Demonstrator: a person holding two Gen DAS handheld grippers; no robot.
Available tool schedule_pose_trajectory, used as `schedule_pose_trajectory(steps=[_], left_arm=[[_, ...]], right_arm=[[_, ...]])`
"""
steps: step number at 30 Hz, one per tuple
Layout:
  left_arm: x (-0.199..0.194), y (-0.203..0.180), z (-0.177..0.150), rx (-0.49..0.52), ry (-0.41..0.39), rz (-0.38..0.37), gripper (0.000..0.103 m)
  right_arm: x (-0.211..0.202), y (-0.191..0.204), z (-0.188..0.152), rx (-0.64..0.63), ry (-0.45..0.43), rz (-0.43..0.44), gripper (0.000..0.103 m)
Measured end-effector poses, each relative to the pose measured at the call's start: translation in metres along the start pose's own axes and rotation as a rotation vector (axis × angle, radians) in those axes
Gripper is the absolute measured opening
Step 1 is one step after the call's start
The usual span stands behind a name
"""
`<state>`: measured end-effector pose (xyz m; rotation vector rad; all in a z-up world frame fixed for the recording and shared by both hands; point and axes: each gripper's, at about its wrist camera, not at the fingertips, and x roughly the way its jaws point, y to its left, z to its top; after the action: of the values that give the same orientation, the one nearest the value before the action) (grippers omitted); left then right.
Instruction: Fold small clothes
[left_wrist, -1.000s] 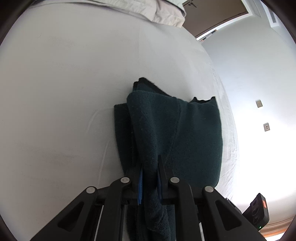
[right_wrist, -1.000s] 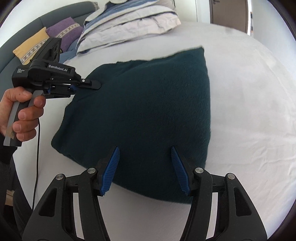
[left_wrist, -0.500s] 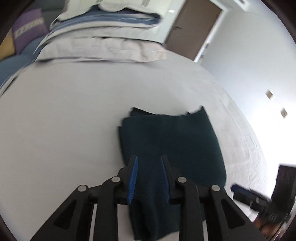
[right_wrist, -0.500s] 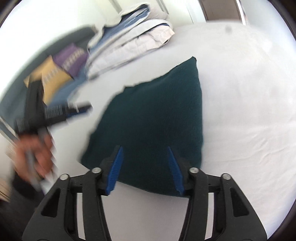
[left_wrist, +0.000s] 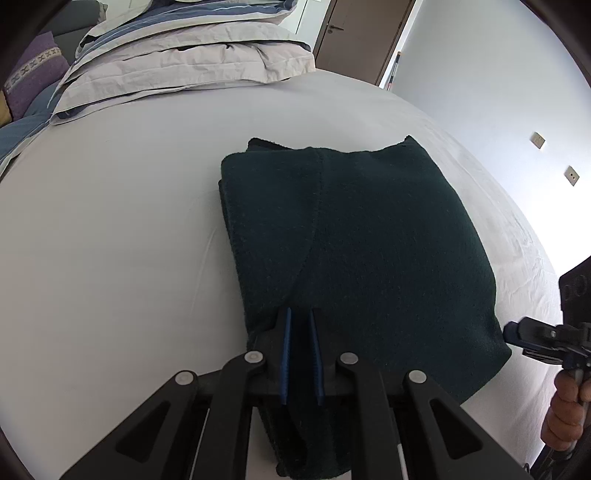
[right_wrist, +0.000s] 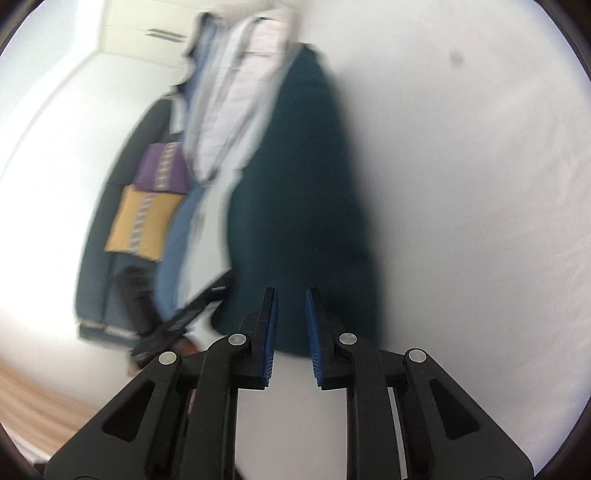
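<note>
I am looking at the white bed (left_wrist: 110, 240), where the dark green garment (left_wrist: 362, 236) is lying folded into a tidy rectangle; folding looks nearly finished. My left gripper (left_wrist: 300, 356) is pinching its near edge; my right gripper (right_wrist: 290, 328) is hanging slightly parted, empty.
</note>
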<state>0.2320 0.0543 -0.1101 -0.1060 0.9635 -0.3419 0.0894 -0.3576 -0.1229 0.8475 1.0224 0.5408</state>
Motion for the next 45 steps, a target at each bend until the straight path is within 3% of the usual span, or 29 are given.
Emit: schedule_pose_trajectory(steps=[3,6,8,11,14,19,26,28,30,33,35,37,39,42,45], left_arm=[[0.0,-0.001,-0.001,0.015,0.0,0.004,0.014],[-0.005,-0.001,-0.008,0.018,0.0,-0.004,0.014],[-0.004,0.001,-0.007,0.012,-0.001,-0.011,0.014],[-0.003,0.001,-0.006,0.008,-0.002,-0.014,0.014],[-0.002,0.003,-0.005,0.003,0.004,-0.016,0.014],[-0.002,0.007,-0.003,-0.004,0.02,-0.029,0.014],[0.005,0.006,0.005,0.006,0.037,-0.023,0.014],[0.007,0.006,0.007,0.005,0.036,-0.02,0.014],[0.009,0.004,0.007,0.017,0.036,-0.012,0.014],[0.009,0.004,0.007,0.025,0.033,-0.01,0.014],[0.008,0.007,0.007,0.01,0.034,-0.023,0.014],[0.008,0.009,0.007,-0.007,0.037,-0.036,0.013],[0.007,0.009,0.005,-0.004,0.036,-0.03,0.013],[0.006,0.006,0.005,0.003,0.037,-0.015,0.013],[0.007,0.004,0.006,0.008,0.037,0.0,0.013]], right_arm=[[0.027,-0.009,-0.004,-0.04,0.081,-0.115,0.025],[0.027,-0.012,0.0,-0.032,0.074,-0.097,0.021],[0.017,-0.003,0.002,-0.043,0.066,-0.124,0.022],[-0.006,0.022,0.013,-0.085,0.011,-0.085,0.026],[-0.01,0.043,0.046,-0.088,-0.027,-0.05,0.026],[0.039,0.051,0.114,-0.026,-0.01,-0.032,0.027],[0.092,-0.002,0.18,0.163,-0.033,-0.147,0.023],[0.093,-0.021,0.187,0.177,-0.06,-0.184,0.013],[0.093,-0.031,0.188,0.191,-0.047,-0.187,0.0],[0.082,-0.032,0.19,0.173,-0.056,-0.208,0.001],[0.069,-0.016,0.183,0.159,-0.095,-0.153,0.013],[0.047,0.001,0.159,0.094,-0.101,-0.059,0.037],[0.046,0.017,0.137,0.032,-0.074,-0.067,0.046],[0.055,0.019,0.108,-0.058,-0.022,-0.093,0.045],[0.05,0.007,0.104,-0.047,-0.046,-0.08,0.034]])
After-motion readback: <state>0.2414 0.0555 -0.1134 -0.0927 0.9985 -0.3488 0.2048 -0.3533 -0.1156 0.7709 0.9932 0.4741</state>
